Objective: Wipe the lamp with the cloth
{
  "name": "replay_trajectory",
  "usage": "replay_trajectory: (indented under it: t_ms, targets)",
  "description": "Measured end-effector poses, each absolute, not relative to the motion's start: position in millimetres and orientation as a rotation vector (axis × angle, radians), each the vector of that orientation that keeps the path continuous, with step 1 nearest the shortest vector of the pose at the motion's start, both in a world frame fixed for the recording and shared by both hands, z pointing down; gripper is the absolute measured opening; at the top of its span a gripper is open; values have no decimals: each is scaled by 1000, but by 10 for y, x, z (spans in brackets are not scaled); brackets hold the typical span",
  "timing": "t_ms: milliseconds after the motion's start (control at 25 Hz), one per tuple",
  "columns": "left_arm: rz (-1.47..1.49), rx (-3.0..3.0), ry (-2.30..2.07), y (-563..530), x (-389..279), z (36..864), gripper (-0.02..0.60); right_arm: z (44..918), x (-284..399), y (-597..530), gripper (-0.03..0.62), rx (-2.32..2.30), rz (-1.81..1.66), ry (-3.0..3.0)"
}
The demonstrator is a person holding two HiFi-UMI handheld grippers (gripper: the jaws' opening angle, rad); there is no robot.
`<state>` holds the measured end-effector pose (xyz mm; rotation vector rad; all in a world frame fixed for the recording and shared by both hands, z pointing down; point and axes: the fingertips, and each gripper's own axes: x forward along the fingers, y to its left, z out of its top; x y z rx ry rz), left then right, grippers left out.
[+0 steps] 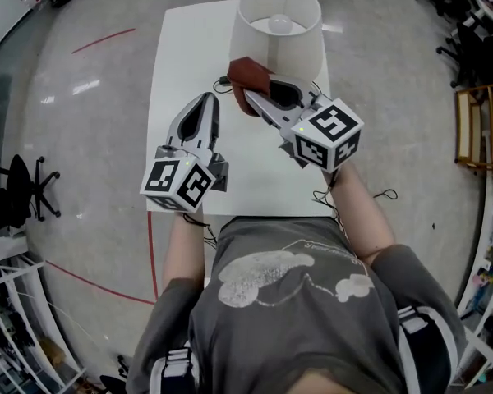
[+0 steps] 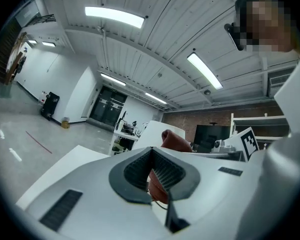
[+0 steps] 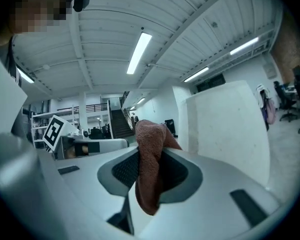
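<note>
Grey shirt (image 1: pixel 296 302): the person's, nearest, bottom of the head view.
Left gripper (image 1: pixel 205 101): jaws closed on nothing, hovering over the white table (image 1: pixel 177 48).
Right gripper (image 1: pixel 251 93): jaws clamped on the rust-red cloth (image 1: pixel 248 72).
Cloth is at the lower left side of the lamp (image 1: pixel 279 31); contact is uncertain.
Progress: wiping is judged barely started, with most of the shade left.

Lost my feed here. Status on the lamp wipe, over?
Left gripper shut, empty, over the table. Right gripper shut on the cloth, held beside the lamp at its shade; contact unclear. Nothing between them.
</note>
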<state>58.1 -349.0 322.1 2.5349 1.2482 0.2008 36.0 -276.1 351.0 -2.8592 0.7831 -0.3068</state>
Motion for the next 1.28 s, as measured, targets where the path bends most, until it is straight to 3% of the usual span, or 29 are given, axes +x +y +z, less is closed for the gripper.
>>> replay_trajectory:
  t_ms: [200,600,1280]
  targets:
    - [134,2493,1378,-3211,618,3040,8,3239,379,-2545,97,-2917,-198,682]
    - [94,2407,1490,-3767,1027,2820,8,2755,945,-2818,97,-2927,-107,361]
    - [221,2377,1443,-3735,956,3257,8,3801,732,-2861,97,-2842,-401,338]
